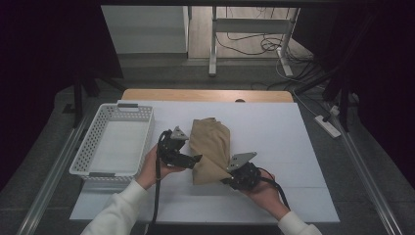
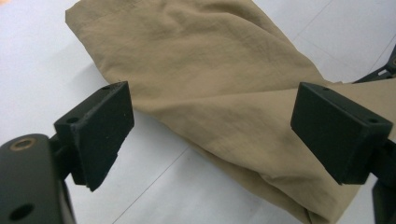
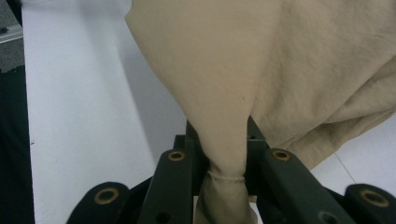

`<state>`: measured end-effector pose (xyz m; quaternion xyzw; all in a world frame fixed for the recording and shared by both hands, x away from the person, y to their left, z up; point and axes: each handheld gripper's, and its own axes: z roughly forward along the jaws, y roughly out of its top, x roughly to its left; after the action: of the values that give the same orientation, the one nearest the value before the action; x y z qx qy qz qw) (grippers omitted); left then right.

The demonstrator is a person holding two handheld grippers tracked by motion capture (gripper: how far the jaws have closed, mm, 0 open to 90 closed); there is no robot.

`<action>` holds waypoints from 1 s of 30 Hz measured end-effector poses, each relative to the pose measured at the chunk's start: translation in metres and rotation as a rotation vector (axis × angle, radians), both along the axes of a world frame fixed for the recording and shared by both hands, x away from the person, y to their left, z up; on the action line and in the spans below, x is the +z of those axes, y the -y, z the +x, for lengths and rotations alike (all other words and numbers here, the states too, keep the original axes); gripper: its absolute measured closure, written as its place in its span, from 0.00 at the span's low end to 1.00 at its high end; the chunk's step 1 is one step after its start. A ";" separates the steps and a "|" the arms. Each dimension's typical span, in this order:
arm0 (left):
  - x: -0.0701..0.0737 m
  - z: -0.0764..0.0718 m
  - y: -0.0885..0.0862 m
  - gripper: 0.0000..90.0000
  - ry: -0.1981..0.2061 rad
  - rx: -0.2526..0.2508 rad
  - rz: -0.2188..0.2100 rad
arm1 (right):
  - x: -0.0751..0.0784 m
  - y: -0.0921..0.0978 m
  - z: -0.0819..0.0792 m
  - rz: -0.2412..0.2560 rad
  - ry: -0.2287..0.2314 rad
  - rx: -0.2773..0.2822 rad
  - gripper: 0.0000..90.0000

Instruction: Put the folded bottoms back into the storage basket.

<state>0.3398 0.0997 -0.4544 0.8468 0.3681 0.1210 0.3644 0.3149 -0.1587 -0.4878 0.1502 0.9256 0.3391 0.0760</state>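
Observation:
A folded tan cloth [image 1: 209, 147] lies on the white table top [image 1: 274, 127], near its middle. My left gripper [image 1: 195, 159] is open at the cloth's left edge, its jaws spread wide on either side of the tan cloth [image 2: 210, 88]. On the cloth's near right corner my right gripper [image 1: 230, 176] is shut. In the right gripper view the tan cloth [image 3: 261, 70] narrows into a bunched tail pinched between the black jaws, and my right gripper [image 3: 226, 154] holds it lifted a little off the table.
A white plastic basket [image 1: 88, 147] stands on the table's left side, close to my left hand. Beyond the table's far wooden edge [image 1: 205, 95] are a desk frame and cables on the floor. Bare table lies right of the cloth.

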 end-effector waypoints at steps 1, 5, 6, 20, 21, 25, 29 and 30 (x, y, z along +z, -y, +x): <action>0.000 0.001 0.001 0.14 0.000 0.000 -0.002 | 0.000 0.000 0.000 0.000 0.001 0.000 0.87; 0.002 0.005 0.003 0.14 -0.002 0.000 -0.002 | 0.000 0.000 0.000 0.001 0.000 0.001 0.87; 0.002 0.006 0.005 0.14 -0.002 0.002 -0.006 | 0.000 0.000 0.000 0.001 0.001 0.001 0.87; 0.003 0.028 0.014 0.14 -0.032 0.009 -0.007 | 0.000 0.001 0.000 -0.002 0.002 0.001 0.87; 0.003 0.030 0.014 0.14 -0.033 0.013 -0.004 | 0.000 0.001 0.000 -0.001 0.002 0.001 0.87; 0.002 0.039 0.014 0.14 -0.042 0.030 -0.011 | 0.000 0.001 0.000 0.000 0.002 0.001 0.87; 0.002 0.048 0.015 0.14 -0.048 0.041 0.001 | 0.000 0.000 0.000 0.002 0.001 0.003 0.87; 0.002 0.050 0.015 0.14 -0.049 0.042 0.000 | 0.000 0.000 0.000 0.001 0.001 0.002 0.87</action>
<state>0.3900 0.0851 -0.4524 0.8415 0.3947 0.1079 0.3528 0.3146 -0.1590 -0.4878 0.1491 0.9255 0.3398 0.0759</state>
